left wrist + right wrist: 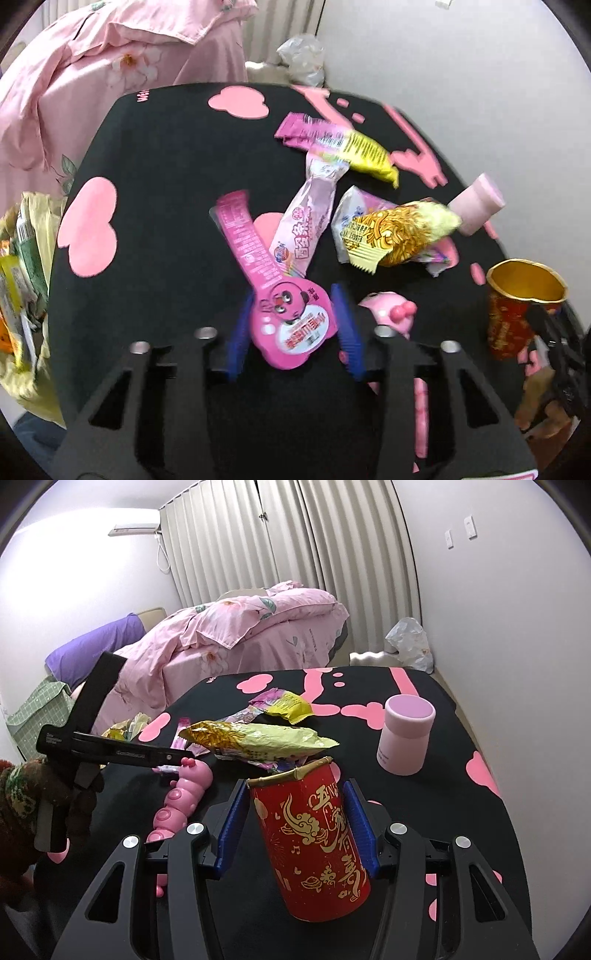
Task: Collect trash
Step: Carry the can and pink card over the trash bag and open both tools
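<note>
A pink guitar-shaped candy wrapper [284, 321] lies flat on the black table mat [159, 177]. My left gripper [294, 295] straddles the wrapper's round end, with a blue pad at each edge; the wrapper looks undeformed. Beyond it lie a pink-and-white wrapper [303, 225], a pink-and-yellow wrapper [343, 144] and a yellow noodle snack bag [399, 232]. My right gripper [295, 786] is shut on a red can with gold print [314, 842], which tilts and has an open, dented top. The can [517, 314] also shows at the right of the left wrist view.
A pink lidded jar [406, 734] stands on the mat's right side. A pink caterpillar toy [181, 797] lies beside the can. A yellow bag holding wrappers [26, 258] hangs off the table's left edge. A bed with pink bedding [240, 635] is behind.
</note>
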`<state>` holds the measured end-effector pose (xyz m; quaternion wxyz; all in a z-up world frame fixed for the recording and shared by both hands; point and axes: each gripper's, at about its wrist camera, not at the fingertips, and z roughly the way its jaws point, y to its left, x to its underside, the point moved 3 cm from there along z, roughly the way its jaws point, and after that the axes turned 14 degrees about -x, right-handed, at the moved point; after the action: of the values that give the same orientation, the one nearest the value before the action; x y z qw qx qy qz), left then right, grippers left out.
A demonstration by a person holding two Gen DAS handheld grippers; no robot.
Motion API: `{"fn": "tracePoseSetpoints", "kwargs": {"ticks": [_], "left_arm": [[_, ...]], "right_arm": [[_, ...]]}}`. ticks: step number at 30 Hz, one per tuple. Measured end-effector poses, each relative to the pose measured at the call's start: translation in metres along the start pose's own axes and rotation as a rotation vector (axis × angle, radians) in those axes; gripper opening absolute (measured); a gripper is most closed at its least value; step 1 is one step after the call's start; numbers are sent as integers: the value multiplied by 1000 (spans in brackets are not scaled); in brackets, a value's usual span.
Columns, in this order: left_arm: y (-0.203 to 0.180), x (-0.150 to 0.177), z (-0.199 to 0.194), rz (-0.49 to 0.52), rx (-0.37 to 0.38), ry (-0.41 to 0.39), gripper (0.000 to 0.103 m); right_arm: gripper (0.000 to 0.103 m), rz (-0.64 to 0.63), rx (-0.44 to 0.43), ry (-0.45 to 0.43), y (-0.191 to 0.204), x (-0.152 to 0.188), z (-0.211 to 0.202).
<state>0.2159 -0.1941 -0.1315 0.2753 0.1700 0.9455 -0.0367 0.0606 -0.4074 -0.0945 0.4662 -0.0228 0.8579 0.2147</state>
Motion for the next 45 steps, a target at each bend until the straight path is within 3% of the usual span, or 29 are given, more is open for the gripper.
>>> {"fn": "tracePoseSetpoints", "kwargs": {"ticks": [1,5,15,25,35,41,45], "left_arm": [[3,2,-5,-2,6,-13,13],[15,9,-23,-2,9,-53,9],[56,19,-51,-61,19,-90,8],[86,29,-97,-75,-8,-201,8],[188,44,-135,-231,-134,-290,8],[253,58,-141,-355,-208,-302,8],[273,66,-138,-390,-242,-304,8]], "right_arm": [[50,-4,0,-1,1,0,-1],[50,-18,-1,-4,5,-2,-1],[50,-51,-16,10,21,-8,3],[50,-117,-56,-3,56,-35,7],[50,-271,-203,24,149,-92,62],[50,-339,-311,57,206,-117,112],[50,-348,-388,102,237,-124,152]]}}
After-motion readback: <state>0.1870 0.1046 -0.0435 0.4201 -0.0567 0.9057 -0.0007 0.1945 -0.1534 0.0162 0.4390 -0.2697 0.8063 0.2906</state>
